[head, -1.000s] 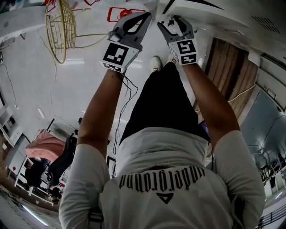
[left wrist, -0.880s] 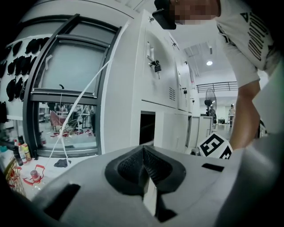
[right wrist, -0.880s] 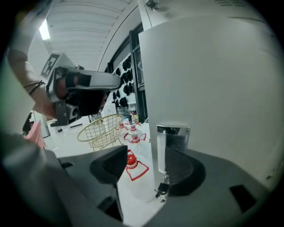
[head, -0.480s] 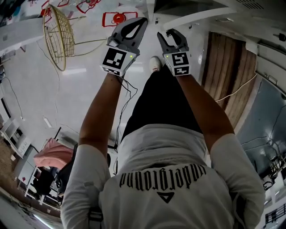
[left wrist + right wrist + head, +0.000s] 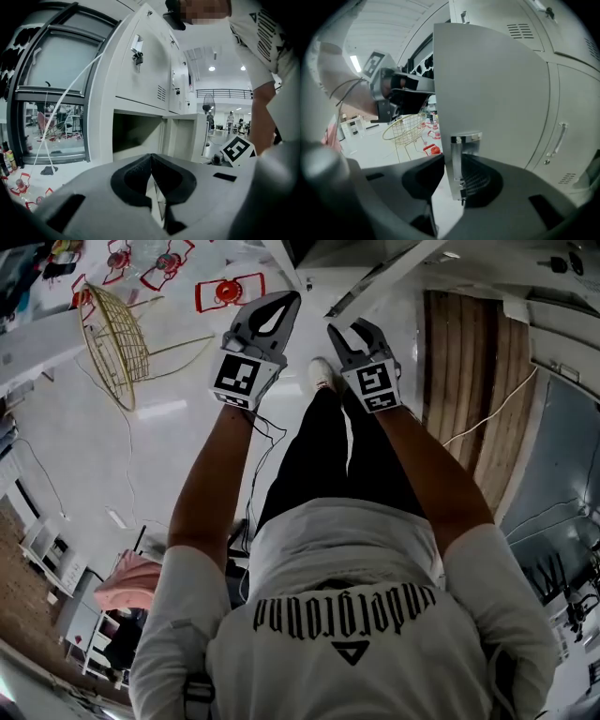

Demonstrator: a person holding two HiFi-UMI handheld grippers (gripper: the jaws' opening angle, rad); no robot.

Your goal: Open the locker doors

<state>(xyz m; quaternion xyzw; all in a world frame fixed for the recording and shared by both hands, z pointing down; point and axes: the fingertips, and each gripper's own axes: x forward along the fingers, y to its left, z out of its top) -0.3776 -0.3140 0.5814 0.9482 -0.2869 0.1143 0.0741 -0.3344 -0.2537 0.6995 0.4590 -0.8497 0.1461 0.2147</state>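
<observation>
White lockers (image 5: 154, 70) stand ahead in the left gripper view, one upper door padlocked (image 5: 137, 57), with an open lower compartment (image 5: 136, 133) under it. In the right gripper view a grey locker door (image 5: 487, 89) stands swung open, edge-on. Its chrome handle (image 5: 461, 161) sits between the jaws of my right gripper (image 5: 452, 165), which are closing; a thin gap still shows at the left jaw. My left gripper (image 5: 151, 159) is shut and holds nothing. In the head view the left gripper (image 5: 284, 301) and right gripper (image 5: 354, 332) are held out side by side.
A yellow wire basket (image 5: 112, 334) on thin legs stands on the floor to the left, with red frames (image 5: 225, 292) beyond it. Closed lockers with handles (image 5: 558, 138) lie to the right. A wooden panel (image 5: 469, 381) and a white cable (image 5: 497, 409) are at the right.
The right gripper's jaws have narrowed from wide apart. The head view has swung, so the basket and red frames show more fully.
</observation>
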